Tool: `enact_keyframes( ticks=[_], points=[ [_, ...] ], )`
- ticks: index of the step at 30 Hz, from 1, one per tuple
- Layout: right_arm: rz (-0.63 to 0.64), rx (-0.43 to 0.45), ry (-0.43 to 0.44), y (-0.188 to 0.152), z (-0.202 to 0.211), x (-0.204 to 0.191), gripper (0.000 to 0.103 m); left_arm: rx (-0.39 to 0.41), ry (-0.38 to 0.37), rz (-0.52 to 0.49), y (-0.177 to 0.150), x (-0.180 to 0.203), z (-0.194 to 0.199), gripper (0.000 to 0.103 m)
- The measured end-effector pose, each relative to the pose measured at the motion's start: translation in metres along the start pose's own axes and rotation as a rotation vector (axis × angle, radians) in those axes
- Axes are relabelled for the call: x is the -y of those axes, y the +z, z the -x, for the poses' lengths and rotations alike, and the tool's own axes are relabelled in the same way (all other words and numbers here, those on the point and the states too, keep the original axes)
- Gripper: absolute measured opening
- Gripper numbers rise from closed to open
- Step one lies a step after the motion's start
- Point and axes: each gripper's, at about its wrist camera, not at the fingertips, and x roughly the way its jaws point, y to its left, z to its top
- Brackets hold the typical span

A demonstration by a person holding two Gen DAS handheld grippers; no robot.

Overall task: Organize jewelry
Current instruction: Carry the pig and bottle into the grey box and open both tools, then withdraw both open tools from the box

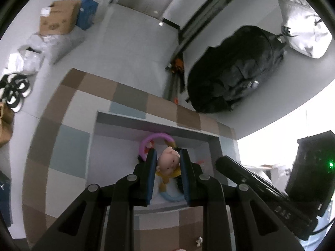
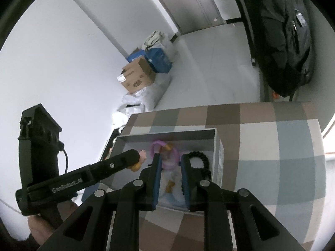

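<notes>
Left tongs (image 1: 168,156) clamp the doll charm (image 1: 169,163); right tongs (image 2: 170,161) sit nearly closed, seemingly empty — lower gently into the grey box (image 2: 167,135), release slowly.

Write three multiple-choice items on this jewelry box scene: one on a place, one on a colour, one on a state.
1. Where does the black beaded bracelet lie?
A. inside the grey box
B. on the checked cloth
C. on the floor

2. What colour is the ring behind the doll head?
A. green
B. purple
C. red

3. What is the left gripper doing?
A. hanging empty
B. gripping a cardboard carton
C. gripping the doll head

Answers: 1 A, it rests within the box walls. 2 B, the loop is plainly purple. 3 C, both pads press the head's sides.
</notes>
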Motion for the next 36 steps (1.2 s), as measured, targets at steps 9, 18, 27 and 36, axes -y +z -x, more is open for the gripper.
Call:
enact_keyframes(
  ticks=[9, 18, 27, 36],
  points=[
    [-0.009, 0.072, -0.019, 0.001, 0.016, 0.002, 0.056, 0.012, -0.012, 0.0, -0.002, 0.004, 0.004, 0.06],
    [-0.023, 0.096, -0.04, 0.002, 0.025, 0.008, 0.075, 0.007, 0.031, -0.031, -0.006, 0.009, 0.005, 0.06],
    [0.009, 0.09, -0.051, -0.004, 0.026, 0.003, 0.085, 0.027, 0.084, -0.072, -0.013, 0.012, 0.015, 0.06],
    [0.096, 0.109, -0.098, -0.016, 0.034, -0.01, 0.092, 0.081, 0.135, -0.099, -0.021, 0.017, 0.031, 0.071]
  ],
)
